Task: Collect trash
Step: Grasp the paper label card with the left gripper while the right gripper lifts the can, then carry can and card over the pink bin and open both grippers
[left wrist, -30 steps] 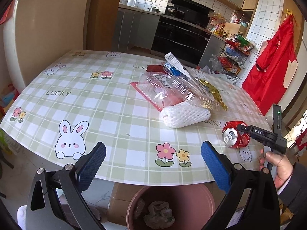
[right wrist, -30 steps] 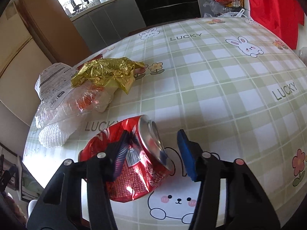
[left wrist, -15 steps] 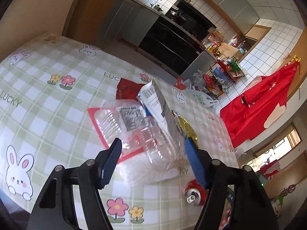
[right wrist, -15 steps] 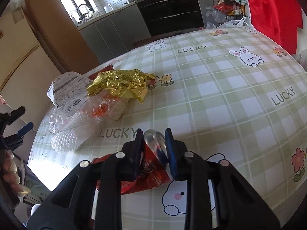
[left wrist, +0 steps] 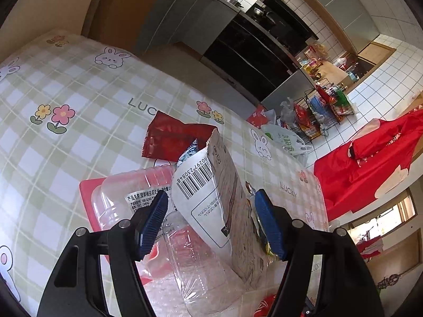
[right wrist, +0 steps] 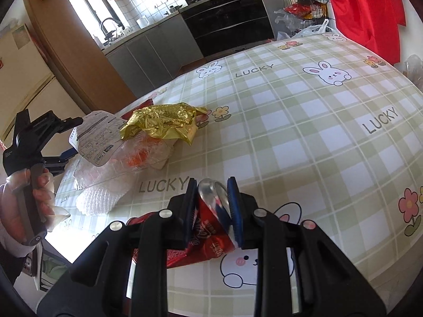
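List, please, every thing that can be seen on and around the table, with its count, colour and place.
table: one, green-and-white check cloth with rabbits and flowers, under all the trash
crushed can: one, red, near table edge, between the right gripper's fingers
gold foil wrapper: one, gold, on top of the pile
paper carton: one, white with barcode, standing in the pile between the left gripper's fingers
clear plastic container: one, transparent, in the pile
foam net: one, white, at the pile's near side
red packet: one, dark red, behind the pile
red garment: one, red, hanging beside the table
left gripper: black, blue pads, open around the carton
right gripper: black, blue pads, shut on the can
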The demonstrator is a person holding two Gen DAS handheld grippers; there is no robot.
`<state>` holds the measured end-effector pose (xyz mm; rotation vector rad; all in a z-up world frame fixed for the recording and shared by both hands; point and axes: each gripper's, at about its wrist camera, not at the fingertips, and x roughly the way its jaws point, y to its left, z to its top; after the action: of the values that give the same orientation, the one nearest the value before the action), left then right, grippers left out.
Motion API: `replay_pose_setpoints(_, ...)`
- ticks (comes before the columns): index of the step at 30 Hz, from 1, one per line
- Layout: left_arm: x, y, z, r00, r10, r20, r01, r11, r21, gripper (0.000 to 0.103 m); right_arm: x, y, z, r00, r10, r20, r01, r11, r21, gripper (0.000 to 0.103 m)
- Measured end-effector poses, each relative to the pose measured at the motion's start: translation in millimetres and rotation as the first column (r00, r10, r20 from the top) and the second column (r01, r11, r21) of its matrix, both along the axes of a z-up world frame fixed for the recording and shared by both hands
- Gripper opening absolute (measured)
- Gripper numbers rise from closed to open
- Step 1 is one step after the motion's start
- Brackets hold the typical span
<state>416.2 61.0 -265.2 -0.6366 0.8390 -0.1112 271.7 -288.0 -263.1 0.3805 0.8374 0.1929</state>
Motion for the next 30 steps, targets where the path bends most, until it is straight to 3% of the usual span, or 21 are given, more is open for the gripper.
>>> replay_pose_setpoints(3,3.1,-1.2,-4.0,1.000,0.001,-0.018,-0.001,1.000,0.027,0.033,-2.6,0.3,0.0,1.000,-0.001,-0.001,0.001,1.000,-0.008,0.027)
replay_pose_setpoints(5,-1.3,-1.0,1.8,1.000,-0.014,0.023,0.013,0.999,0.038,0.011,-5.1,0.3,1.4,1.000,-0.006,0.004,0.006,1.000,0.002,0.027)
replay_pose_setpoints(10,-16.0,-8.0,32.5,0.991,-0.073,0.116,0.060,0.992,0.107,0.008,-7.3,2.5,5.5,1.000,-0.003,0.018,0.003,1.000,0.011,0.027)
replay_pose_setpoints(18,-48.6,-10.6,104.6,0.952,-0.115,0.283,0.067,0.982,0.174,0.007,-15.4,14.2,29.7,0.998,0.015,0.069,-0.017,1.000,0.019,0.027)
replay_pose_setpoints(25,-118.7,-6.6,162.3,0.901,-0.169,0.400,0.066,0.964,0.258,0.007,-37.6,33.7,71.9,0.983,0.068,0.172,-0.068,0.998,-0.005,0.027)
replay_pose_setpoints(30,-190.3,4.7,189.2,0.879,-0.179,0.441,0.041,0.952,0.305,0.007,-70.1,52.7,100.5,0.966,0.116,0.231,-0.113,0.993,-0.024,0.027)
